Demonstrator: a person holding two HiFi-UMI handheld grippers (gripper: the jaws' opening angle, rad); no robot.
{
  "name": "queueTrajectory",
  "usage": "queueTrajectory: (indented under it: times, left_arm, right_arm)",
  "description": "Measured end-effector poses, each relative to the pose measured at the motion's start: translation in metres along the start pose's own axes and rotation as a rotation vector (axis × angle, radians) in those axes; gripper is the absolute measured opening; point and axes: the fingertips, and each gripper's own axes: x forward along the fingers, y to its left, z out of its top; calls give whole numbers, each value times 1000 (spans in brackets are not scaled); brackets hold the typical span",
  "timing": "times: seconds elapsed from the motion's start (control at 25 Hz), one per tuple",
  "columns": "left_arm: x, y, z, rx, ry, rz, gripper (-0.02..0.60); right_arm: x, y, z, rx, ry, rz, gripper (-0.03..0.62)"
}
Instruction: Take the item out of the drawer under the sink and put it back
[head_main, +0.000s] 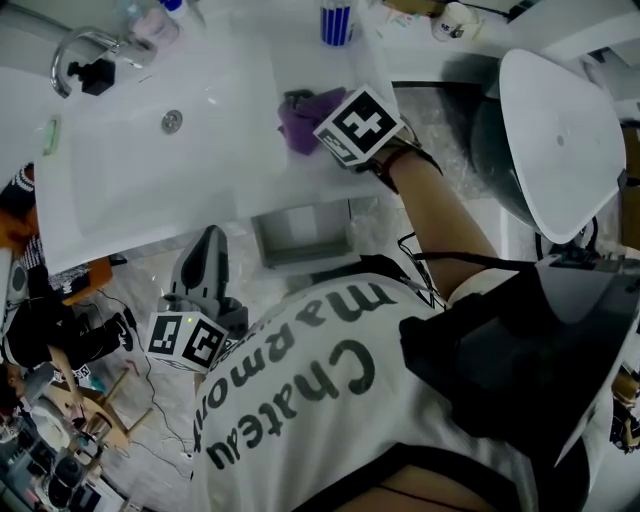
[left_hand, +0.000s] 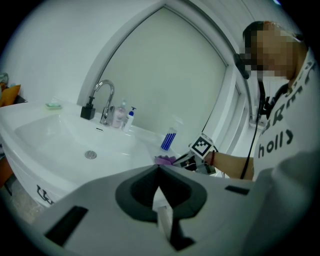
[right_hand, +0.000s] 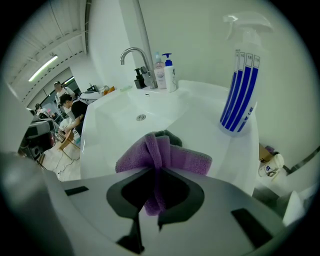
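Note:
A purple cloth (right_hand: 175, 157) hangs bunched over the white sink's (right_hand: 115, 117) counter edge, with my right gripper (right_hand: 157, 167) shut on its folds. In the head view the same cloth (head_main: 298, 120) lies on the sink's right rim, under my right gripper (head_main: 322, 128). Below the sink (head_main: 130, 170) a small grey drawer (head_main: 262, 240) stands pulled open. My left gripper (head_main: 209, 238) hovers low, left of the drawer and apart from it. Its jaws meet with nothing between them in the left gripper view (left_hand: 159, 167), which also shows the cloth (left_hand: 163, 160) beyond.
A blue-striped spray bottle (right_hand: 241, 95) stands on the counter right of the cloth. The faucet (right_hand: 134, 55) and soap bottles (right_hand: 166, 72) are at the basin's back. A white oval lid (head_main: 560, 130) stands at the right. Chairs and cables (head_main: 100, 400) crowd the floor at the left.

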Motion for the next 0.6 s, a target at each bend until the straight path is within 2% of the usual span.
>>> queueTrajectory:
  times: [0.6]
  left_arm:
    - [-5,-7,-5,-8,-18,22,6]
  right_arm:
    - [-5,-5,-3,-46,-45,-27,51]
